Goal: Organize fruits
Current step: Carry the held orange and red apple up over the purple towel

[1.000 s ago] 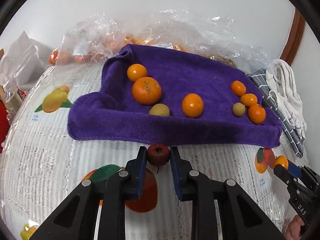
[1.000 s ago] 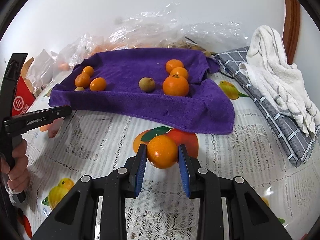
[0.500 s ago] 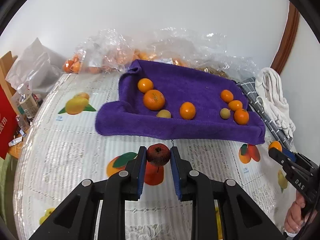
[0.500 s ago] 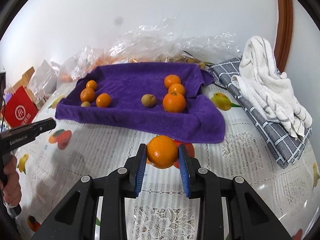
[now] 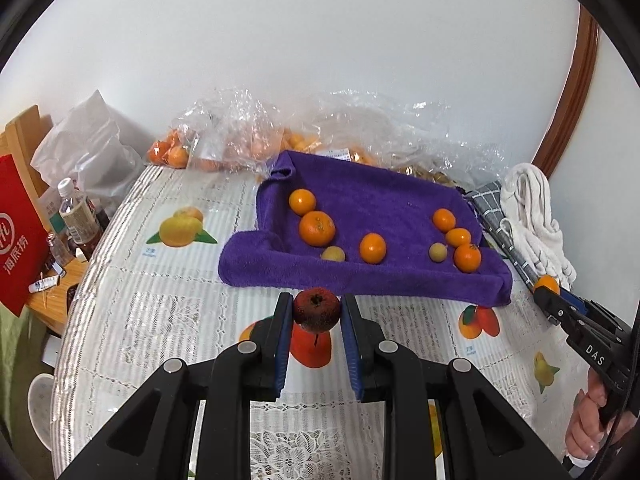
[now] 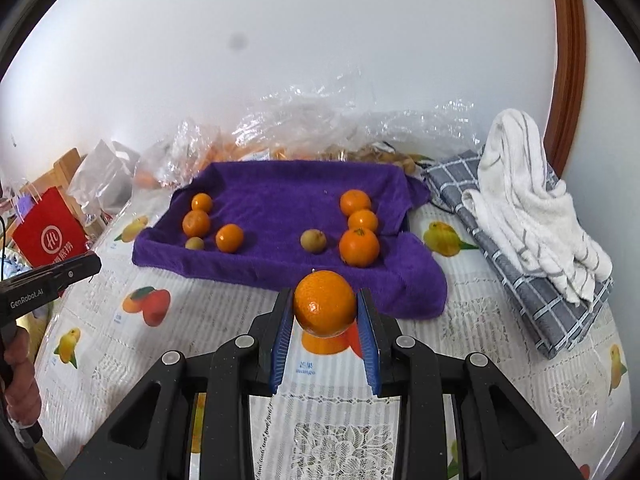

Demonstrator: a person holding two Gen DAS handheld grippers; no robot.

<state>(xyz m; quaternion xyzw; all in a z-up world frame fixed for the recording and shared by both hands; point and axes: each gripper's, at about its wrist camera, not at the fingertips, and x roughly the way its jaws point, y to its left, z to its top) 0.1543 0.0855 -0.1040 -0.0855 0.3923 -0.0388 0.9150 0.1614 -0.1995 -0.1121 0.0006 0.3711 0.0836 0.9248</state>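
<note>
My left gripper [image 5: 316, 310] is shut on a small dark red fruit [image 5: 317, 309], held above the table in front of the purple towel [image 5: 384, 208]. My right gripper [image 6: 324, 306] is shut on an orange [image 6: 325, 303], also held above the table before the towel [image 6: 280, 196]; it shows at the right of the left wrist view [image 5: 547, 285]. On the towel lie several oranges, one group at the left [image 5: 317, 228] and one at the right [image 5: 467, 257], plus two small yellowish fruits [image 5: 333, 254] [image 5: 438, 252].
Clear plastic bags with oranges [image 5: 248, 136] lie behind the towel. A white cloth [image 6: 524, 196] on a grey checked cloth [image 6: 532, 280] lies at the right. A red bag [image 5: 18, 232] and bottles [image 5: 76, 216] stand off the table's left edge.
Both grippers have drawn back and risen away from the towel, each still holding its fruit. The towel and fruits look smaller and farther.
</note>
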